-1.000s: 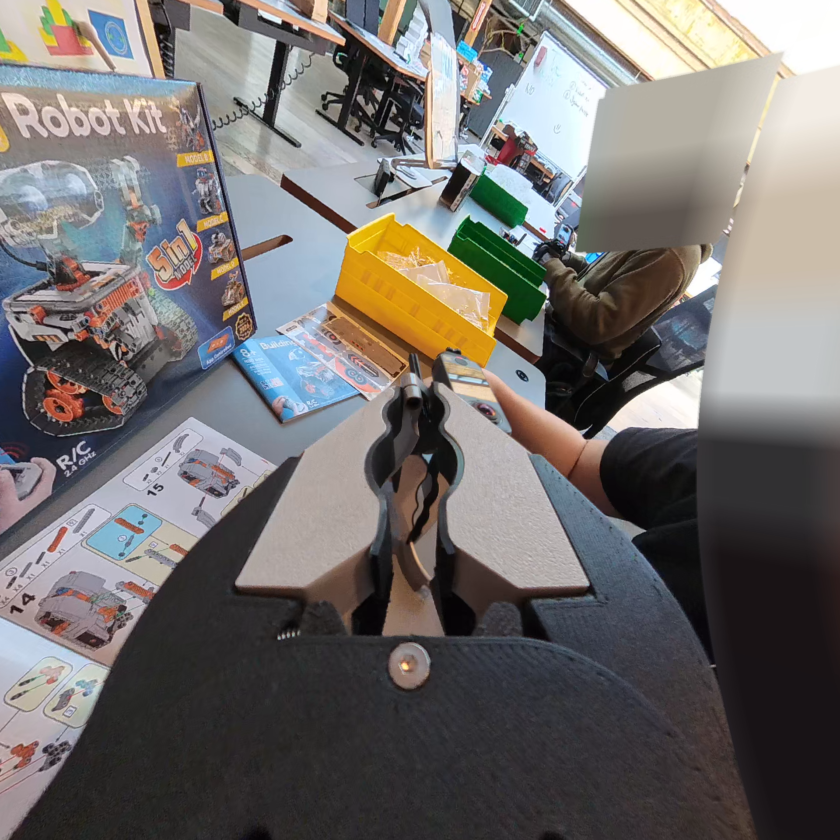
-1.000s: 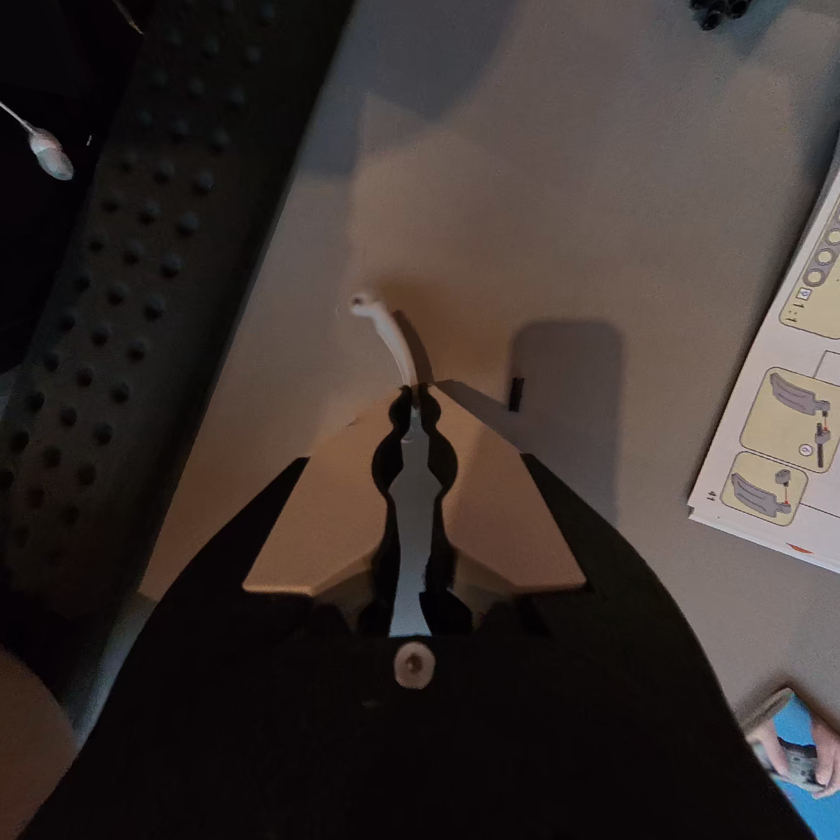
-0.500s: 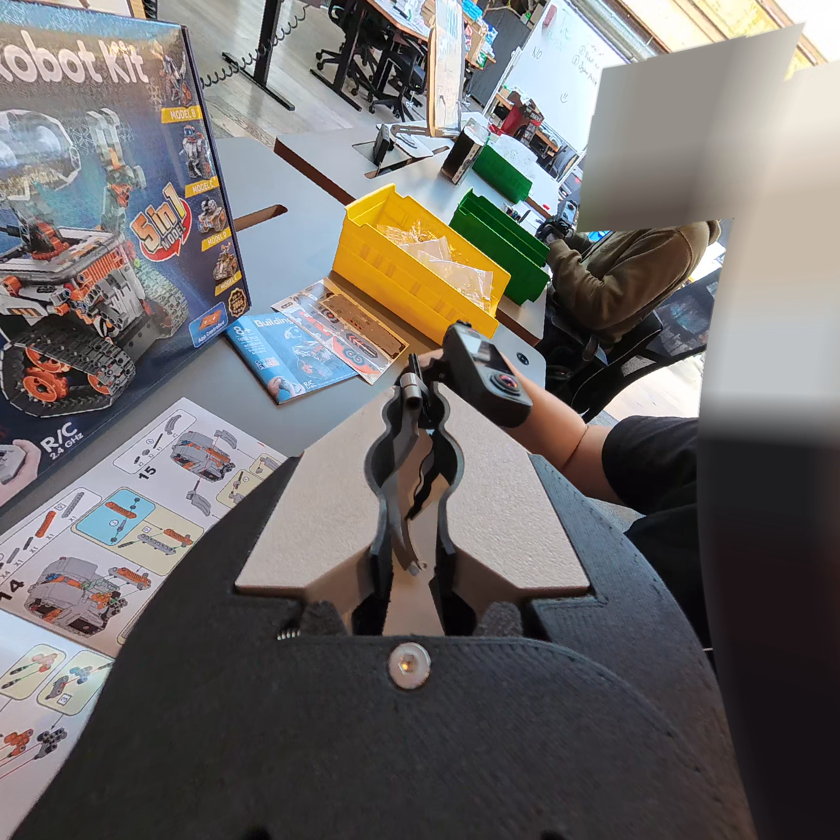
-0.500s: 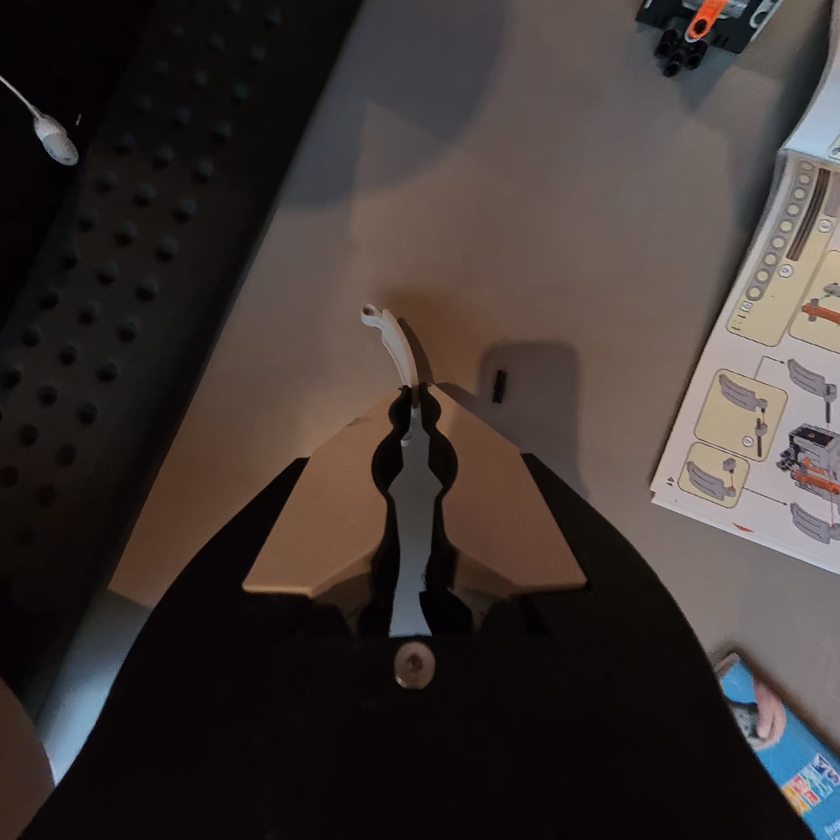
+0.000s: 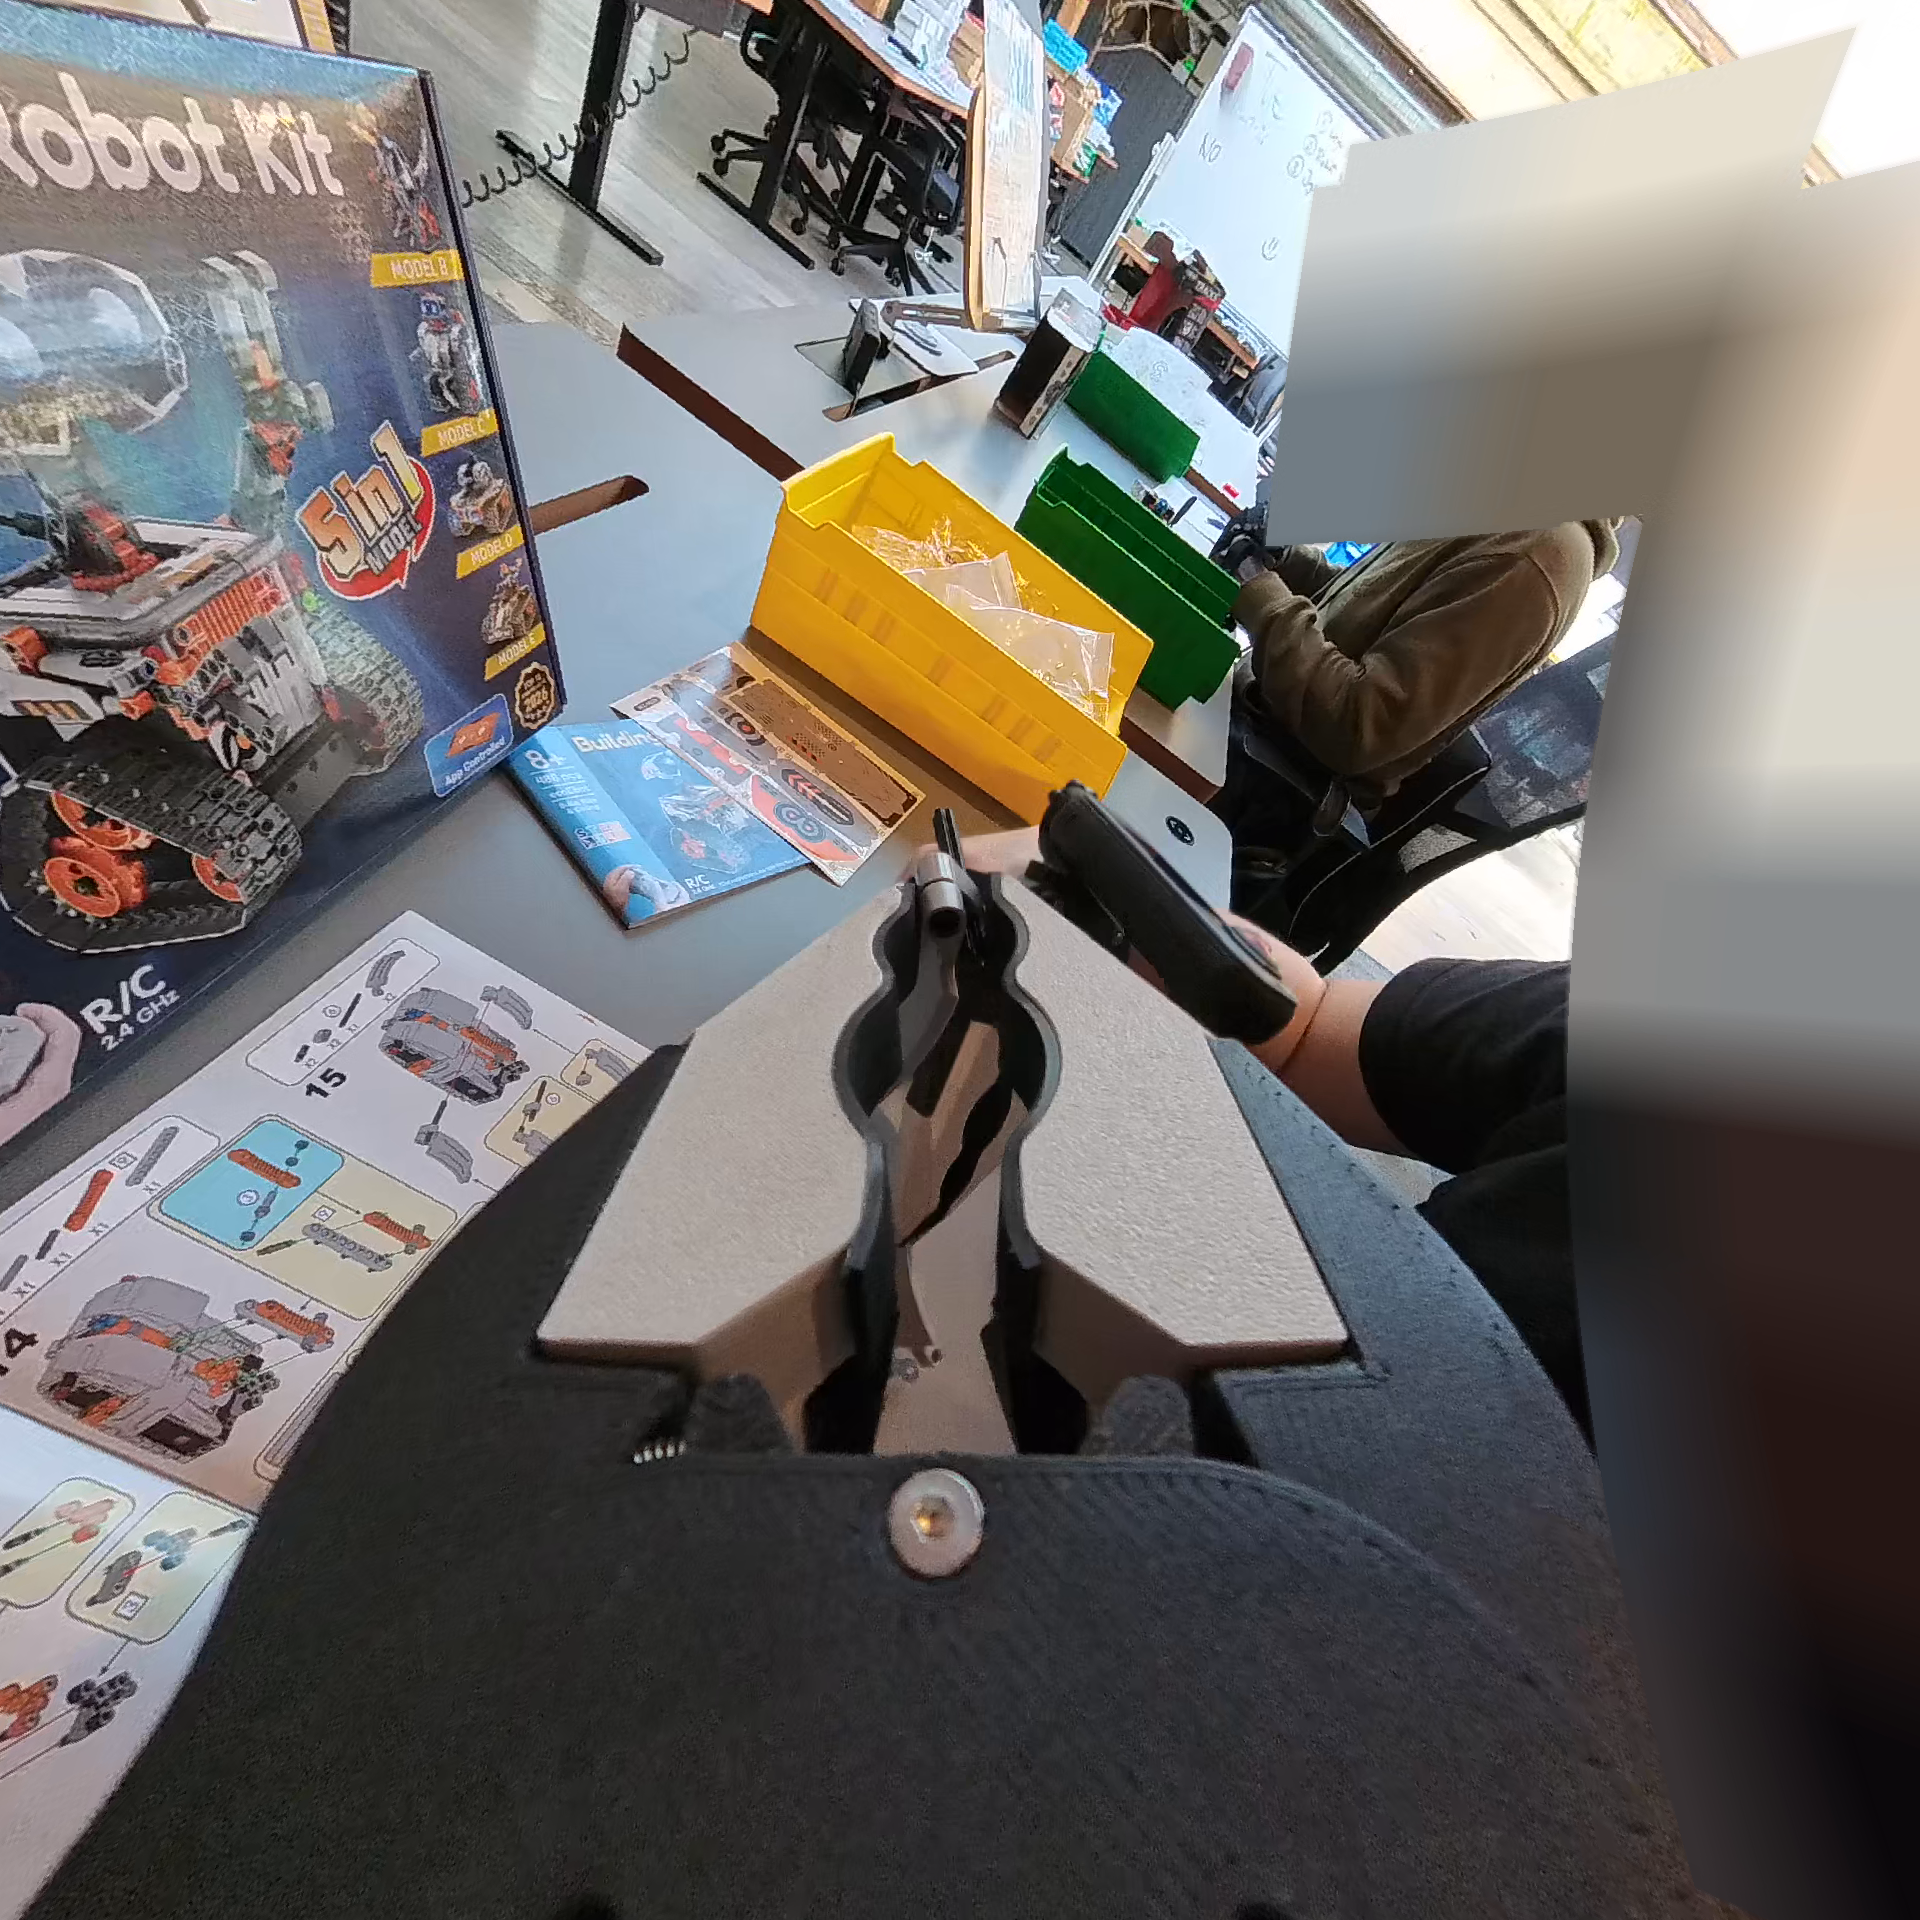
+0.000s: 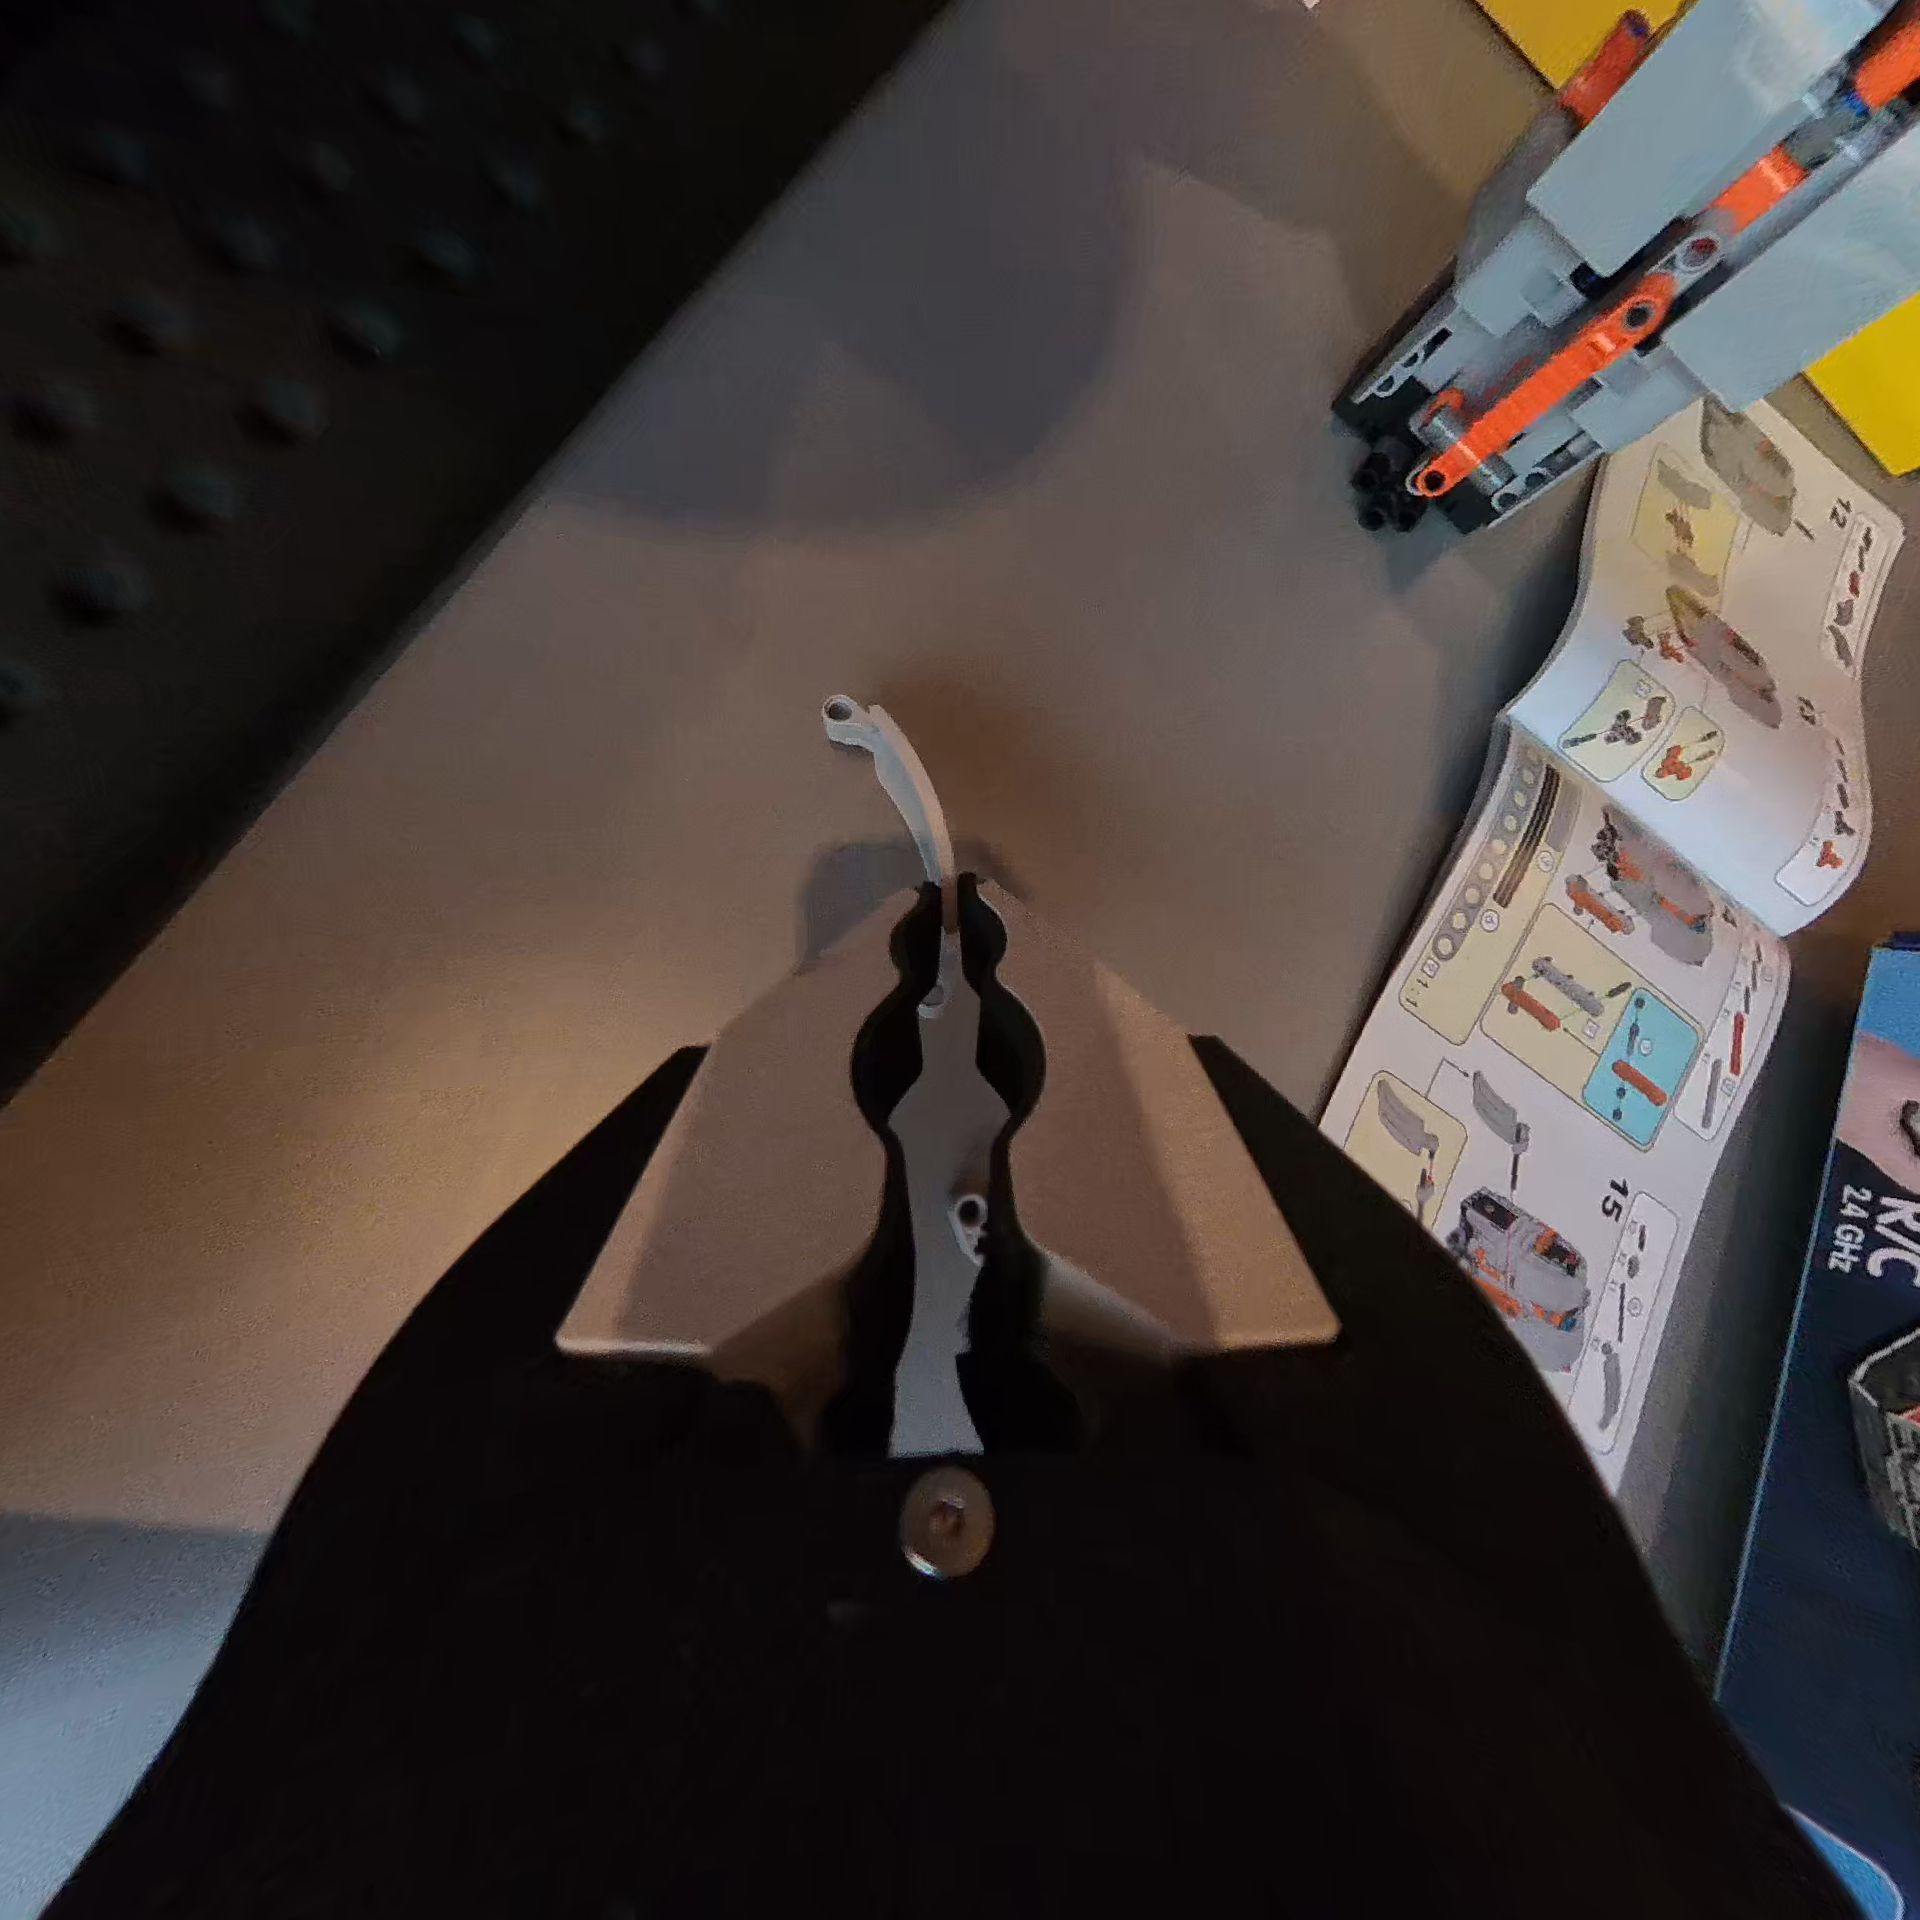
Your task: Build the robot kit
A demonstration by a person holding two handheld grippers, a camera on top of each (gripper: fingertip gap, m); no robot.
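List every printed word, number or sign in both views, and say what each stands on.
I do not copy writing out; these things bear it:
Blue kit box: large legible print.
Open instruction sheet: legible step numbers.
Blue booklet: cover print.
Sticker sheet: too small.
Whiteboard: too blurred.

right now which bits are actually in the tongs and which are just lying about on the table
In the tongs:
- left tongs: small grey pin connector
- right tongs: curved white piece

Lying about:
- open instruction booklet
- part-built grey and orange model
- kit box
- blue booklet
- sticker sheet
- yellow bin
- green bins
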